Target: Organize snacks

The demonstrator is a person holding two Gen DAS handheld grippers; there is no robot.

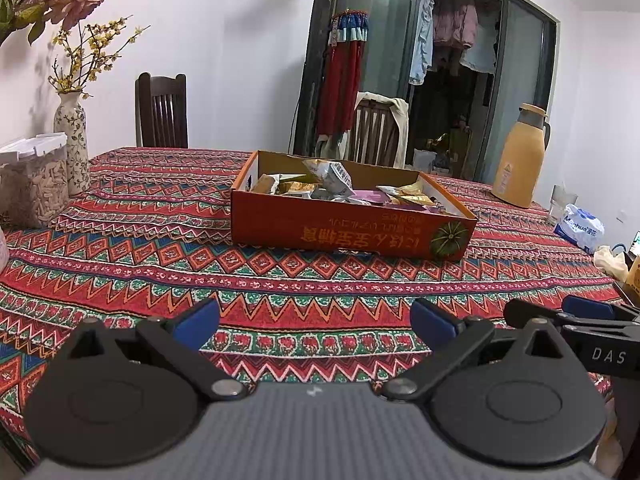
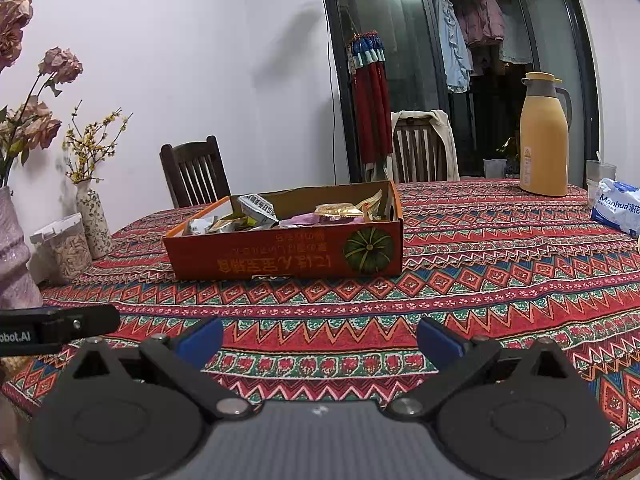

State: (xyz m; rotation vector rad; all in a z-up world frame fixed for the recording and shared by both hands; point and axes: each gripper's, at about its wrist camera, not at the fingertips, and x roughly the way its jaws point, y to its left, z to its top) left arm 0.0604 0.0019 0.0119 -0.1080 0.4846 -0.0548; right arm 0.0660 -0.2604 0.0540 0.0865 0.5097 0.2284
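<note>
An orange cardboard box [image 1: 344,232] with a pumpkin picture stands on the patterned tablecloth; it also shows in the right wrist view [image 2: 280,258]. Several wrapped snacks [image 1: 332,184] lie inside it, also seen in the right wrist view [image 2: 304,216]. My left gripper [image 1: 316,322] is open and empty, low over the near table edge, well short of the box. My right gripper [image 2: 320,340] is open and empty, beside the left one. Its fingers [image 1: 588,308] show at the right of the left wrist view.
A clear container of seeds [image 1: 34,184] and a flowered vase [image 1: 74,144] stand at the left. A yellow thermos [image 2: 544,136], a glass [image 2: 598,178] and a tissue pack [image 2: 618,204] stand at the right. Two wooden chairs [image 2: 196,172] stand behind the table.
</note>
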